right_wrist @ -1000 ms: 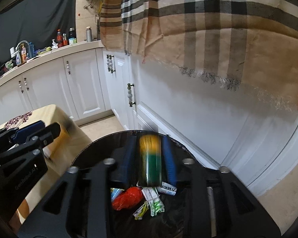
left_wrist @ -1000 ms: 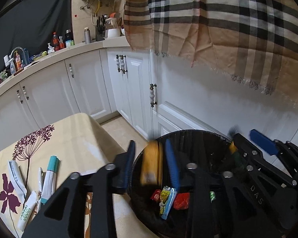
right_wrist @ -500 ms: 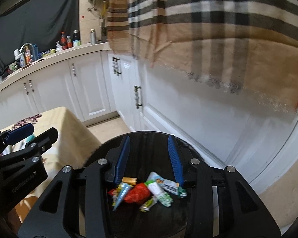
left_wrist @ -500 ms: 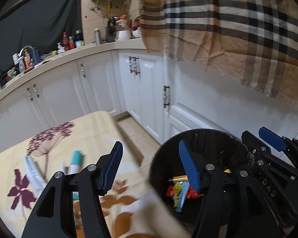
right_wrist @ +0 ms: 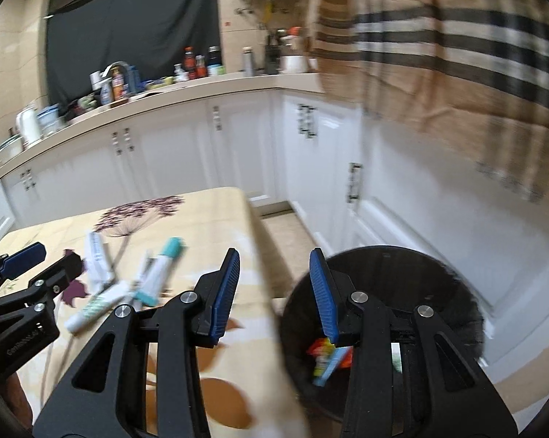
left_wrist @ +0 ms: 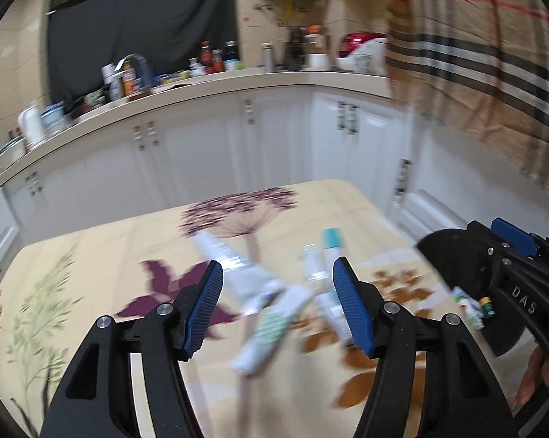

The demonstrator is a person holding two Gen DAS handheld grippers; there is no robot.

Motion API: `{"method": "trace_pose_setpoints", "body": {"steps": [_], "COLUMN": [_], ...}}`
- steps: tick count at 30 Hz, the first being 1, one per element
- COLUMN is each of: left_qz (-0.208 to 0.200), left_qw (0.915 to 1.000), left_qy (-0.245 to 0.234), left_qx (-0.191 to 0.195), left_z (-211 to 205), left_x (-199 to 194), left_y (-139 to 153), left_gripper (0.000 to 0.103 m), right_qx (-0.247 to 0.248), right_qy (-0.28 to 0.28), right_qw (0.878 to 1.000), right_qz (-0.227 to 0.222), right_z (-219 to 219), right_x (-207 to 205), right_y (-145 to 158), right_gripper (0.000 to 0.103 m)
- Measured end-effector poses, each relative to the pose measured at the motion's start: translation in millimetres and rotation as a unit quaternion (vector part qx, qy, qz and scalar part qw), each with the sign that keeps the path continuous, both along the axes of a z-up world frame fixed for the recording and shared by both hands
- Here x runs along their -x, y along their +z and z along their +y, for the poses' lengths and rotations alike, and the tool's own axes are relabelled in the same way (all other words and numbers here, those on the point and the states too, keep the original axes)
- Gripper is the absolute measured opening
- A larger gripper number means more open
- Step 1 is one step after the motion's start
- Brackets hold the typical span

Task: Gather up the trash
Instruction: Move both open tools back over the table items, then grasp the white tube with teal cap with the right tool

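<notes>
The black trash bin (right_wrist: 384, 292) stands on the floor just beside the table's right edge, in front of the white cabinets (right_wrist: 172, 160). Inside it lie crumpled wrappers (right_wrist: 325, 357): red, yellow and blue pieces in the right wrist view, and in the left wrist view a white-green scrap and a small yellow-green piece (left_wrist: 488, 304) at the bin's near wall (left_wrist: 442, 252). The pile is blurred, so I cannot count the pieces.

On the floral tablecloth (left_wrist: 91, 277) about 4 tubes remain, lying crossed and touching: a white tube with green print (left_wrist: 270, 328), a clear-white tube (left_wrist: 227, 259), a teal-capped tube (left_wrist: 331, 255) and a thin white one (left_wrist: 312, 266) between them.

The left gripper (left_wrist: 278, 310) hangs over the table with its blue pads (left_wrist: 205, 306) spread wide and nothing between them; the tubes lie below the gap. The right gripper (right_wrist: 274, 292) is also spread apart and empty, 1 finger over the table edge, the other over the bin's rim.

1 second ago each gripper pinched a yellow piece above the bin; half a second ago both had let go and the pieces lay among the wrappers. Since then both grippers have swung left, away from the bin: the left one has gone from above the bin's edge to above the tubes, and the bin has slid to the right in both views.
</notes>
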State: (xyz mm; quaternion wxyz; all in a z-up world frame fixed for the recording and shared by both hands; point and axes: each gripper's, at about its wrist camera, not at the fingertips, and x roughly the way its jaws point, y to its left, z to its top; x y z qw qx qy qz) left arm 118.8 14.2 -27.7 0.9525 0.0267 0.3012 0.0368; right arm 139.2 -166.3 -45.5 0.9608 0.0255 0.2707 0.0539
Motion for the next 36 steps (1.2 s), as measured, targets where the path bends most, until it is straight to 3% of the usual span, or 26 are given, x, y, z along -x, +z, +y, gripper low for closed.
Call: {"method": "trace_pose_setpoints", "body": {"steps": [12,27,34,36], "left_qz": [0.006,0.027,0.051,0.055], "left_qw": [0.9956,0.9886,0.9861,0.9860], "left_qy": [0.093,0.147,0.157,0.155], "left_qx": [0.010,0.017,0.020,0.025], "left_z": [91.7,152.1,166.5,168.0], "left_x": [27.4,35.9,31.4,30.7], "left_y": [-5.2,-21.1,-30.6,-32.3], "left_gripper": [0.063,0.063,0.064,0.066], "right_qx": [0.023,0.045,0.054,0.054], "right_qy": [0.057,0.062,0.072,0.078], "right_qw": [0.998,0.990,0.985,0.984], "right_qz": [0.027,0.115,0.147,0.152], "right_z": [74.2,110.7,116.4,117.9], "right_x": [-18.1,-62.9,-73.4,-73.7], "right_y": [-7.6,-33.8,-43.6,-45.0], "right_gripper": [0.039,0.038,0.021,0.020]}}
